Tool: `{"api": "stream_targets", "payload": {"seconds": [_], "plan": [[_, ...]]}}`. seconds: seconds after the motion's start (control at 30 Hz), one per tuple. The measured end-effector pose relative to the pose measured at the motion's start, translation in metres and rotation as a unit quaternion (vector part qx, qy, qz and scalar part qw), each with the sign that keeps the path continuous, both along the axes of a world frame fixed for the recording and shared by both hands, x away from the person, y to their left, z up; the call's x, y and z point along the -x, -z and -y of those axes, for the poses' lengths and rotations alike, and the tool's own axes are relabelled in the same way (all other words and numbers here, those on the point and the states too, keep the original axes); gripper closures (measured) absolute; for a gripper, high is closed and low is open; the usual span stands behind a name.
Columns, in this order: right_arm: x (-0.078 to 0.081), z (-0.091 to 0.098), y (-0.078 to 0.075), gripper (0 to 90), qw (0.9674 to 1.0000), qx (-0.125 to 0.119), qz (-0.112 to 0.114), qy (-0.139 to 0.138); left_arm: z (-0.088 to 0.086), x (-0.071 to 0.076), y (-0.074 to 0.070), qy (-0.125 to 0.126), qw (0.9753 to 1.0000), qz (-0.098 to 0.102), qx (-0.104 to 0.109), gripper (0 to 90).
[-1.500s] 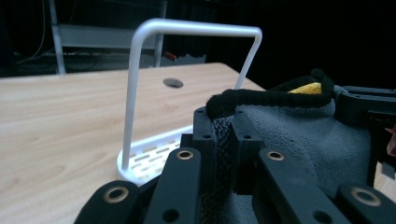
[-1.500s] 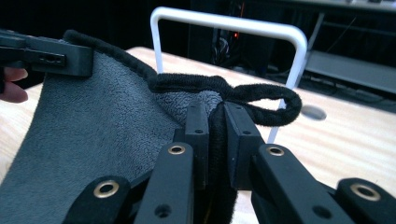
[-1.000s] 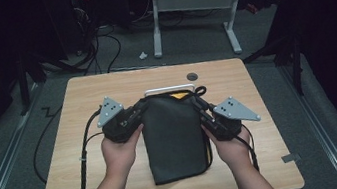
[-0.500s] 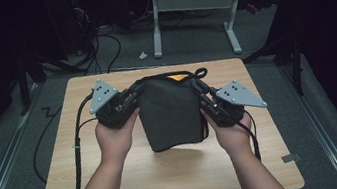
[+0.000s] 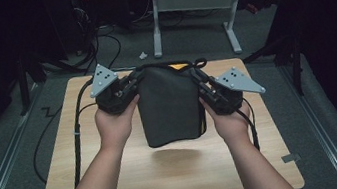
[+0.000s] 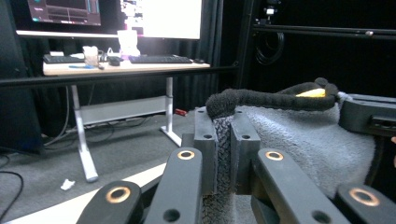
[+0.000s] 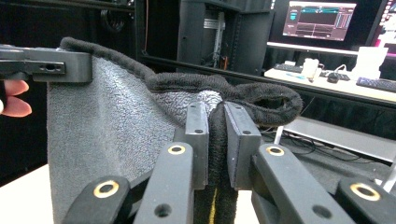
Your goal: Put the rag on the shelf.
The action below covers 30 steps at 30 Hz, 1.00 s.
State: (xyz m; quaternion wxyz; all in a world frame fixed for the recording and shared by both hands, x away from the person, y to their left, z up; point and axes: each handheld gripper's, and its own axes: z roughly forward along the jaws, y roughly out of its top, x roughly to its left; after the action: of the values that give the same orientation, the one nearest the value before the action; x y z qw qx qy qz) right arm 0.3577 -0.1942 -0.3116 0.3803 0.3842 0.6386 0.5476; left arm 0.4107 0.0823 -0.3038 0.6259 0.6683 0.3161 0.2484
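Note:
A dark grey cloth (image 5: 170, 104) hangs folded above the wooden table (image 5: 168, 175), casting a shadow on it. My left gripper (image 5: 135, 81) is shut on its upper left corner and my right gripper (image 5: 198, 77) on its upper right corner. In the left gripper view the left gripper (image 6: 223, 126) pinches the cloth's thick hem (image 6: 261, 98), with a yellow bit (image 6: 314, 93) showing at the top edge near the right gripper (image 6: 369, 114). In the right gripper view the right gripper (image 7: 215, 121) clamps the hem, and the cloth (image 7: 102, 121) stretches across to the left gripper (image 7: 42, 65).
Behind the table stands a desk on white legs (image 5: 228, 20), with cables (image 5: 93, 45) on the floor at the back left. A black cable (image 5: 77, 138) trails over the table's left side. A desk with keyboard and screens (image 6: 126, 63) lies farther off.
The cloth lay flat on the table a second ago. Both hands have risen together with it, and it now hangs clear of the tabletop.

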Motion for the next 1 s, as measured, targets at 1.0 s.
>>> {"api": "stream_targets", "payload": {"seconds": [1.0], "plan": [[-0.071, 0.01, -0.016, 81.4, 0.9996, 0.01, 0.006, 0.024, 0.018, -0.069, -0.019, -0.017, 0.9969, 0.04, -0.067, 83.7]]}}
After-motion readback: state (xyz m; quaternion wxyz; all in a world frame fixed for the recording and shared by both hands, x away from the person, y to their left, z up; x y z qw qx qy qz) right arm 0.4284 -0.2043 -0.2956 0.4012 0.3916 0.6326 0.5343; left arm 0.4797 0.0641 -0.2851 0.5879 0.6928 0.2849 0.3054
